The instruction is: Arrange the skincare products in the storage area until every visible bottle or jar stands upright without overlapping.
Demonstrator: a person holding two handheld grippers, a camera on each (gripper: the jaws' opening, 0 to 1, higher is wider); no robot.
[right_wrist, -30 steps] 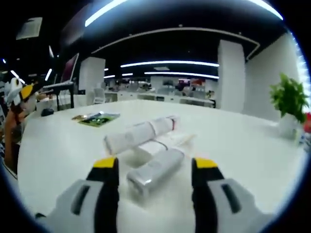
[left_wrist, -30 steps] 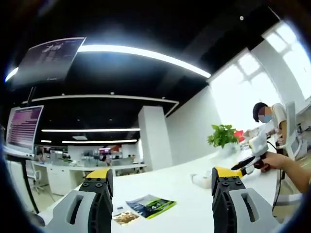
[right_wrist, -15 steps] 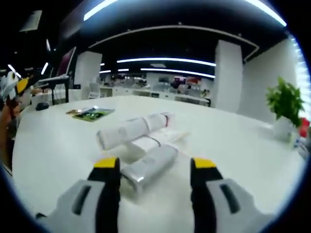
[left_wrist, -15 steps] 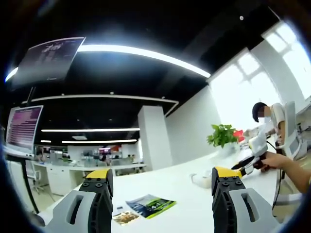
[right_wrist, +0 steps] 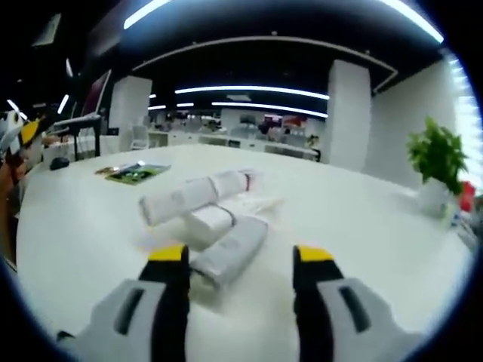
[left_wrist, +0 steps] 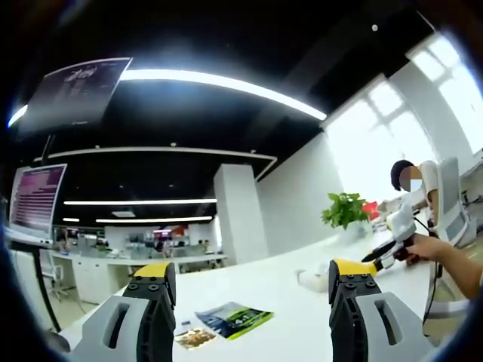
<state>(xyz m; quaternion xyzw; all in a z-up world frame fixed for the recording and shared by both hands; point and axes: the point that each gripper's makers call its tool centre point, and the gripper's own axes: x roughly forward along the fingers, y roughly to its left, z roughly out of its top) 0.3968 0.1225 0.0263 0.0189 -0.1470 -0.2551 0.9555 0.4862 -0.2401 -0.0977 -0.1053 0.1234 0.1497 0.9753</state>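
Three skincare containers lie in a pile on the white table (right_wrist: 362,226). A long white tube (right_wrist: 192,194) rests across the top, a short white bottle (right_wrist: 210,219) lies under it, and a silver-grey bottle (right_wrist: 230,249) lies nearest me on its side. My right gripper (right_wrist: 240,260) is open, and the silver-grey bottle's near end sits just ahead of the gap between its jaws. My left gripper (left_wrist: 251,275) is open and holds nothing, tilted up over the table. In the left gripper view the pile is a small white shape (left_wrist: 311,279), with the right gripper (left_wrist: 392,241) in a hand beside it.
A potted plant (right_wrist: 436,154) stands at the table's far right edge. A green brochure (right_wrist: 134,173) lies at the back left, and it is near the left jaw as the brochure (left_wrist: 234,318). A seated person (left_wrist: 415,177) is beyond the table. A monitor (left_wrist: 34,197) stands at left.
The right gripper view has shifted slightly and blurred; the pile now sits a little further left between the jaws. The left gripper view is nearly unchanged.
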